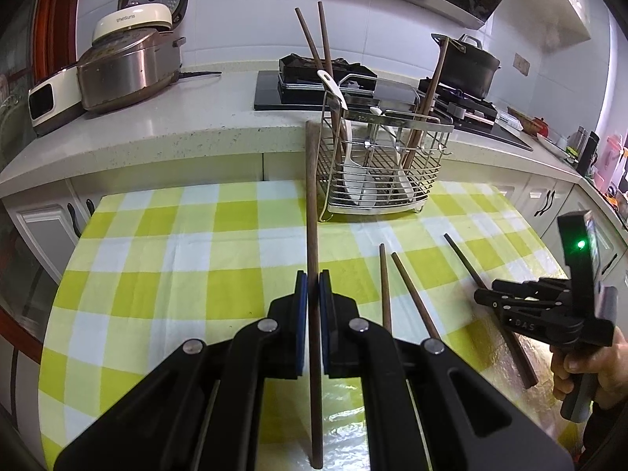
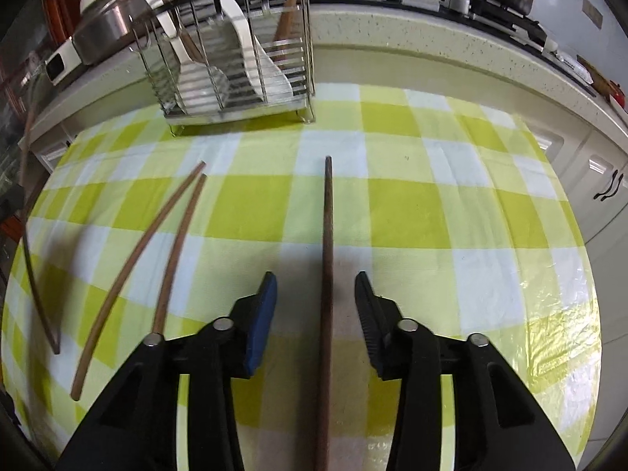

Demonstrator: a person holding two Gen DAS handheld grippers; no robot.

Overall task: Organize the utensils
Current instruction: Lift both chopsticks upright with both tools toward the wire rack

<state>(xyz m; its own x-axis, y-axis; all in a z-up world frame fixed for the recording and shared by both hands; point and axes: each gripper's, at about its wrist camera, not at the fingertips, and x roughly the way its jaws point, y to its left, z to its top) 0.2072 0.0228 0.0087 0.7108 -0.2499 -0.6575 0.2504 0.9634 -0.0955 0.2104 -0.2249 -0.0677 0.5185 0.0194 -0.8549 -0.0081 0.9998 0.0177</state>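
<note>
My left gripper point(image 1: 313, 280) is shut on a brown wooden chopstick point(image 1: 312, 204) and holds it above the checked cloth, its tip near the wire utensil rack point(image 1: 376, 165). The rack holds two chopsticks point(image 1: 314, 43), white spoons point(image 1: 333, 86) and a wooden utensil point(image 1: 428, 94). My right gripper point(image 2: 316, 294) is open, its jaws either side of a chopstick point(image 2: 327, 235) lying on the cloth. Two more chopsticks point(image 2: 157, 251) lie to its left. The right gripper also shows in the left wrist view point(image 1: 482, 298), over a chopstick point(image 1: 467, 263).
The table carries a yellow and white checked cloth point(image 1: 157, 274). Behind it runs a counter point(image 1: 157, 133) with a rice cooker point(image 1: 129, 66), a stove point(image 1: 298, 86) and a black pot point(image 1: 467, 62). Cabinet doors point(image 2: 604, 188) stand to the right.
</note>
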